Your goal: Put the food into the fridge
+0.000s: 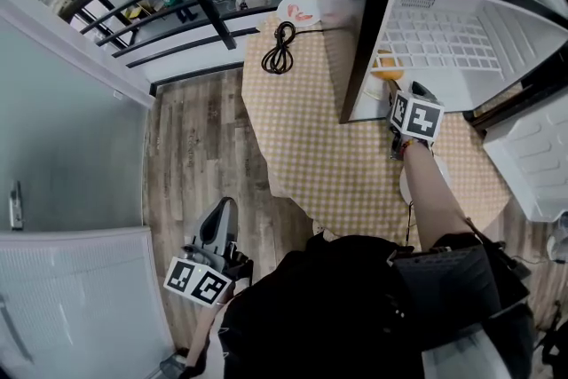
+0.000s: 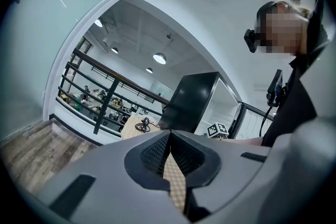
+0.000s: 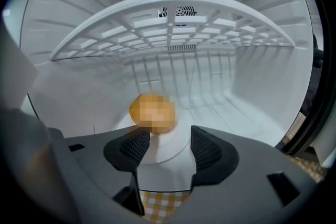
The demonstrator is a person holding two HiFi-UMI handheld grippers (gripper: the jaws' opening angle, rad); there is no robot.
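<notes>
Roundish food (image 3: 152,113), axis unclear, lay on a plate (image 3: 176,147) inside the fridge (image 3: 252,92); right gripper (image 3: 168,150) gaped empty, left gripper (image 2: 169,157) closed, empty.

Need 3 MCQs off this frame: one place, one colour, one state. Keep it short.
1. Where does the white round plate with the orange food sit?
A. on the table
B. inside the white fridge, under the white wire shelf
C. on the wooden floor

2. What colours is the checked tablecloth?
A. yellow and white
B. blue and white
C. red and black

3. What state is the right gripper in?
A. shut on the plate
B. open
C. out of view

Answers:
1. B, the right gripper view shows the plate on the fridge floor, below the shelf.
2. A, the checks are clear in the head view.
3. B, its pads stand apart and press on nothing.
</notes>
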